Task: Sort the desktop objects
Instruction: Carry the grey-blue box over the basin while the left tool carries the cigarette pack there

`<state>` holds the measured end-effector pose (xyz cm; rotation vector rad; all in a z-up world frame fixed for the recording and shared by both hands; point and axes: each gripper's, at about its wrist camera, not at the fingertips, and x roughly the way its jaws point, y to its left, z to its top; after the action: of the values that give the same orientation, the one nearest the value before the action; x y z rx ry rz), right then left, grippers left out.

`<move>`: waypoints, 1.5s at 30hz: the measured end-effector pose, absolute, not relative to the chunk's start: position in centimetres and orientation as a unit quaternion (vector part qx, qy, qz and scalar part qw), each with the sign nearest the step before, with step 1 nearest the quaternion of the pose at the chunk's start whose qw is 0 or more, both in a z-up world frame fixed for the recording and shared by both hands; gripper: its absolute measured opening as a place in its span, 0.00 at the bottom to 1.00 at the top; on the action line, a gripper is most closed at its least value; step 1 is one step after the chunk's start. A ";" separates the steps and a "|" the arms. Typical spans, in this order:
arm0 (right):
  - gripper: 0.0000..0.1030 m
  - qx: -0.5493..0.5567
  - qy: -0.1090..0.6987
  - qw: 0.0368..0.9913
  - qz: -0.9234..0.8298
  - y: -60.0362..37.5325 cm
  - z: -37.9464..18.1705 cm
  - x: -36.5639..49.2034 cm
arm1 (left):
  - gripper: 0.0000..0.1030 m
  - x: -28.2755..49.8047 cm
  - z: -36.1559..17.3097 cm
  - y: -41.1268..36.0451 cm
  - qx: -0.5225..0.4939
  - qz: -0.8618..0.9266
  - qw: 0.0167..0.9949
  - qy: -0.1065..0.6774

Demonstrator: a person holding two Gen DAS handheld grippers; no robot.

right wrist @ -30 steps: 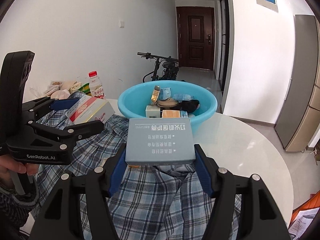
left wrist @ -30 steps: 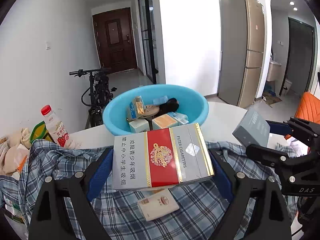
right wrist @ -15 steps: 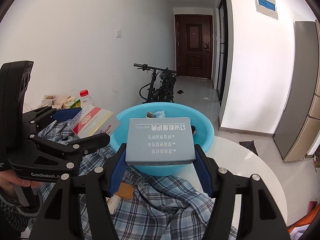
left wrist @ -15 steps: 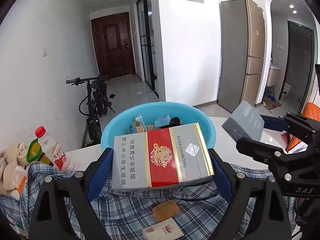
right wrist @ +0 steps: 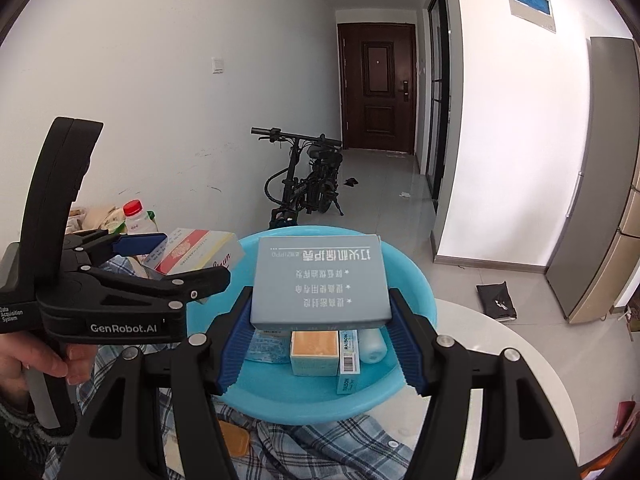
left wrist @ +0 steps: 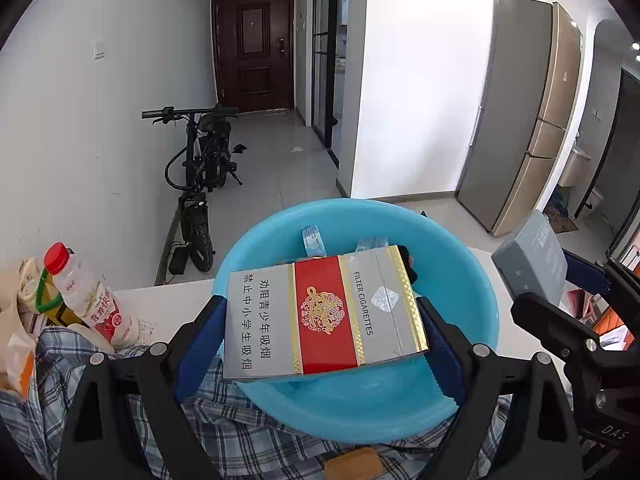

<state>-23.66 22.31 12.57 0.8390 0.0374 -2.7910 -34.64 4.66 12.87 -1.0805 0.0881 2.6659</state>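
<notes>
My left gripper [left wrist: 320,320] is shut on a silver and red cigarette carton [left wrist: 324,308] and holds it above the blue basin [left wrist: 472,320]. My right gripper [right wrist: 320,312] is shut on a grey-blue box [right wrist: 320,280] with Chinese print, also above the basin [right wrist: 416,280]. The basin holds several small boxes, among them an orange-topped box [right wrist: 314,344]. The right gripper with its box shows at the right of the left wrist view [left wrist: 532,260]. The left gripper with the carton shows at the left of the right wrist view [right wrist: 192,256].
A plaid shirt [left wrist: 248,444] lies on the white round table [right wrist: 512,364] in front of the basin, with an orange bar [right wrist: 234,438] on it. A red-capped bottle [left wrist: 88,292] and bags stand at the left. A bicycle [left wrist: 200,168] stands beyond the table.
Both grippers have moved forward with their boxes, from over the plaid shirt to over the blue basin. The basin now fills the lower middle of both views.
</notes>
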 end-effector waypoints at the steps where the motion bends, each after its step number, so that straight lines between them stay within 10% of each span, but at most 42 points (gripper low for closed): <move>1: 0.60 0.291 0.012 0.113 -0.950 22.4 12.6 -24.3 | 0.89 -35.4 12.7 4.8 -0.374 0.918 0.131 0.031; 45: 0.60 0.471 -0.013 0.058 -0.880 23.7 7.3 -41.3 | 0.90 -49.4 6.9 2.9 -0.487 0.868 0.086 -0.051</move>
<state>-41.26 23.67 7.28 1.4266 -0.0385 -2.6667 -49.36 2.93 6.90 -1.4512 -0.1517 2.5856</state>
